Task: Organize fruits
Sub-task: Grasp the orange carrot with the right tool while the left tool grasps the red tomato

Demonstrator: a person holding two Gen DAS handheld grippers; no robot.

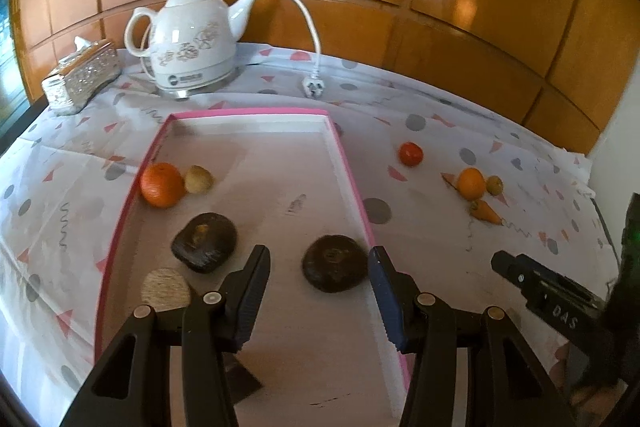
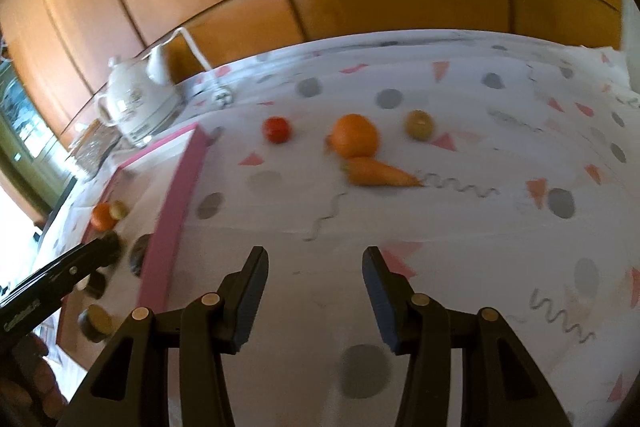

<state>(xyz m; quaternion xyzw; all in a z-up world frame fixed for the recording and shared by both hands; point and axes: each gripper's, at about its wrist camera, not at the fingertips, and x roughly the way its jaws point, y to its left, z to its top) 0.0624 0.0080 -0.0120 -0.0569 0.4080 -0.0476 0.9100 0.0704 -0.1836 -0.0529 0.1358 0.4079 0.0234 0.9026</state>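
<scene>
The step in hand seems to be the collecting of fruits into the pink box (image 1: 352,163); an orange (image 1: 162,185), a small pale fruit (image 1: 198,179) and two dark ones already lie inside. The left hand-held gripper (image 1: 320,259) hangs over the box, jaws apart and empty; the right hand-held gripper (image 2: 315,261) is also open, holding nothing, over the worktop (image 2: 500,227). Farther on lie a tomato (image 2: 277,129), another orange (image 2: 356,135), a carrot (image 2: 380,174) and a greenish fruit (image 2: 419,124); the next move probably calls for the right one to reach forward and close on one of them.
</scene>
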